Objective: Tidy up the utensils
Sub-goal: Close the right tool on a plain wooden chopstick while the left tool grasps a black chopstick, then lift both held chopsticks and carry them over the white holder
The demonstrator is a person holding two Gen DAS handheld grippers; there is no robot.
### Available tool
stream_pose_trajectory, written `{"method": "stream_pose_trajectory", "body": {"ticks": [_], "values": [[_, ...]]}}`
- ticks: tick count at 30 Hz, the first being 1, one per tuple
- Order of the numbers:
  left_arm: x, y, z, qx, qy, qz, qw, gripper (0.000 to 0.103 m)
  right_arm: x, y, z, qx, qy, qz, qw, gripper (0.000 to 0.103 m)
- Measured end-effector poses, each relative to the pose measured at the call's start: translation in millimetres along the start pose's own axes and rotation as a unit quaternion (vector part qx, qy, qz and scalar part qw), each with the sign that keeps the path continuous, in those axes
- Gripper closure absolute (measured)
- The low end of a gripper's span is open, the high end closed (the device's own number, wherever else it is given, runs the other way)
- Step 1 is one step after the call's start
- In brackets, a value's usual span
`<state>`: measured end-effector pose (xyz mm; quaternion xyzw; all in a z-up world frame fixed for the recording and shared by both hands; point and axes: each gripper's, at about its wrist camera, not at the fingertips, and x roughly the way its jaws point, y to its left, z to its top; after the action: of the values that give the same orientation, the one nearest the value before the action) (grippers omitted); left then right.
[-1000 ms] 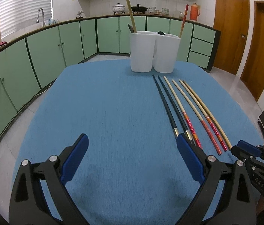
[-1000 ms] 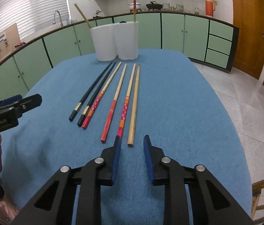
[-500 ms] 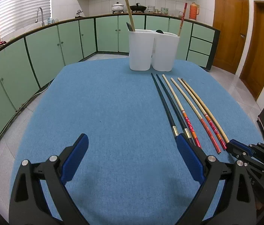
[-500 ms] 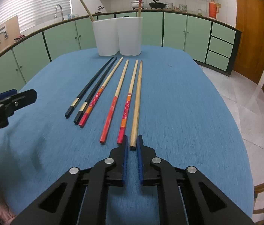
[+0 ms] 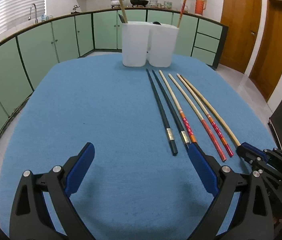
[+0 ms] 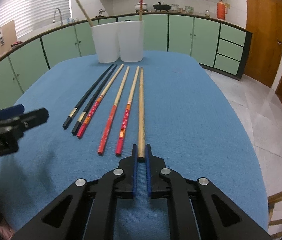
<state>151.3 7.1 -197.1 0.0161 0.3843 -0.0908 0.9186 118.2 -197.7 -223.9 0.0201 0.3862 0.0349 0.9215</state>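
- my right gripper is pinched on the near end of the plain wooden chopstick, the rightmost of six lying in a row on the blue table cloth
- my left gripper is spread wide and empty, low over the cloth; its right finger sits just by the butt of a black chopstick
- two white holders stand at the far edge, touching, one chopstick already in each
- grip is at the very tip, so i'd lift slow and keep the wrist steady or the long end will swing
- raise the butt first so the far tip clears the red patterned chopstick beside it
- likely goes in the left holder with the other plain one
- left should stay clear till the right is up
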Motion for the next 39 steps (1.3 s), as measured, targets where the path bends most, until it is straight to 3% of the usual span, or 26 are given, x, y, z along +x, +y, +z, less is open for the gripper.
{"method": "stream_pose_trajectory", "body": {"ticks": [3,11,17,20,25,28,39], "values": [[11,-4,0,-0.001,0.018,-0.002,0.9998,0.024,0,-3,0,0.007,0.001,0.002,1.0,0.096],[32,-11,-1,-0.006,0.05,0.003,0.9987,0.025,3,-4,1,0.013,0.001,0.008,1.0,0.096],[31,-16,-1,0.001,0.051,0.013,0.9986,0.037,3,-5,0,0.016,0.0,0.011,1.0,0.096],[30,-21,-1,0.01,0.051,0.009,0.9986,0.051,4,-6,0,0.016,0.001,0.011,1.0,0.096],[27,-33,-3,0.032,0.05,-0.007,0.9982,0.085,5,-9,-1,0.026,0.002,0.019,0.999,0.096],[26,-37,-3,0.04,0.049,-0.011,0.9979,0.097,5,-11,-1,0.032,0.003,0.023,0.999,0.096],[13,-30,2,0.03,0.035,-0.016,0.9988,0.097,-2,-12,4,0.039,-0.001,0.028,0.999,0.096]]}}
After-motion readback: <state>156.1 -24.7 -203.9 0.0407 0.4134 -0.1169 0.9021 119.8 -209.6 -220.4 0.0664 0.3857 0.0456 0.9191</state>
